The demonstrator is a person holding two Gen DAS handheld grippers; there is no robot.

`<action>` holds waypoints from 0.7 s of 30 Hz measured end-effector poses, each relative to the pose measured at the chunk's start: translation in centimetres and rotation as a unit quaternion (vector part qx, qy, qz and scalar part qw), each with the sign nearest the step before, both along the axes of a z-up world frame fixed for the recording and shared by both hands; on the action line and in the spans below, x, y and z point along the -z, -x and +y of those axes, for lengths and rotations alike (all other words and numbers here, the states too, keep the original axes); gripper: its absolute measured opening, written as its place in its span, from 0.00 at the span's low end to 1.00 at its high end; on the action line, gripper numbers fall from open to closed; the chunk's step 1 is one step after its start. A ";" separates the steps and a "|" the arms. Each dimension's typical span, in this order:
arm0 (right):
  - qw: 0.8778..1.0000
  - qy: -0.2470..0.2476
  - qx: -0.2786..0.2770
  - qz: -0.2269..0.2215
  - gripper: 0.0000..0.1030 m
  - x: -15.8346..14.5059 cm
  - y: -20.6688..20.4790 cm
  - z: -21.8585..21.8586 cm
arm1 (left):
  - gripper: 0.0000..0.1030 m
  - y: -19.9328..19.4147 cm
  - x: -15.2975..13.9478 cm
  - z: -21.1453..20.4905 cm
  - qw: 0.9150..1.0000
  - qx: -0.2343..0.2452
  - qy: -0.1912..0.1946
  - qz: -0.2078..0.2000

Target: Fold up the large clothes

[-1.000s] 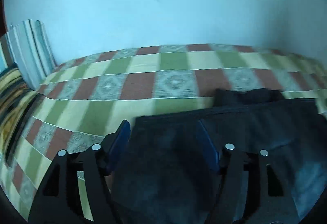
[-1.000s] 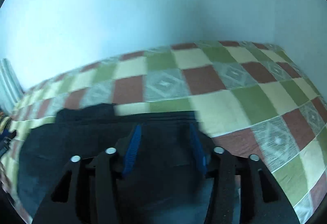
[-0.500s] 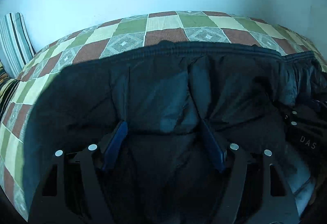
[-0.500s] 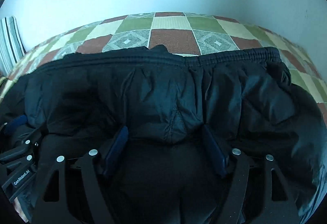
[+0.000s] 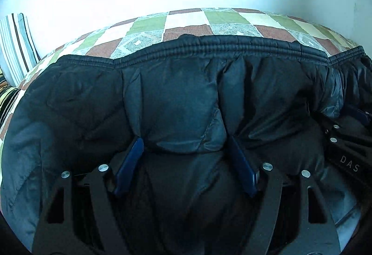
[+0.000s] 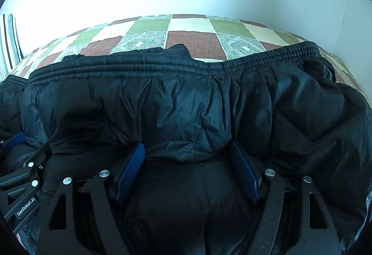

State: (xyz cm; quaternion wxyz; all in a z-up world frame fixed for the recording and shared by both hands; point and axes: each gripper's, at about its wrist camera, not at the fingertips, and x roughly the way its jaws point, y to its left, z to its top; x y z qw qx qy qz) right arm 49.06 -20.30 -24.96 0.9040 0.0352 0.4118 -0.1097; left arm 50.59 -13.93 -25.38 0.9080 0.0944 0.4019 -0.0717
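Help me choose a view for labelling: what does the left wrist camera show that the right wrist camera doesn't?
Only the left wrist view shows the dark-striped cushion under the striped pillow and the right gripper. Only the right wrist view shows the left gripper with its GenRobot.AI label. Both share the black puffer jacket, its ribbed hem, the checkered bedspread and the striped pillow.

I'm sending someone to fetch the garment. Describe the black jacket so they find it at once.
Start from the bed with the checked bedspread against the pale wall. The black jacket lies spread across it. It is puffy and quilted with a ribbed elastic hem, the only dark item on the bright checks.
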 end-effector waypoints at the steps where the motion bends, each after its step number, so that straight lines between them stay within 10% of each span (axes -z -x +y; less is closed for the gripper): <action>1: 1.000 0.001 0.000 0.000 0.72 0.0 0.0 0.0 | 0.73 0.0 0.0 0.1 1.000 0.001 0.001 0.001; 21: 1.000 0.007 0.001 0.001 0.73 0.0 -0.1 0.2 | 0.73 -0.4 0.2 0.4 1.000 0.008 0.018 0.009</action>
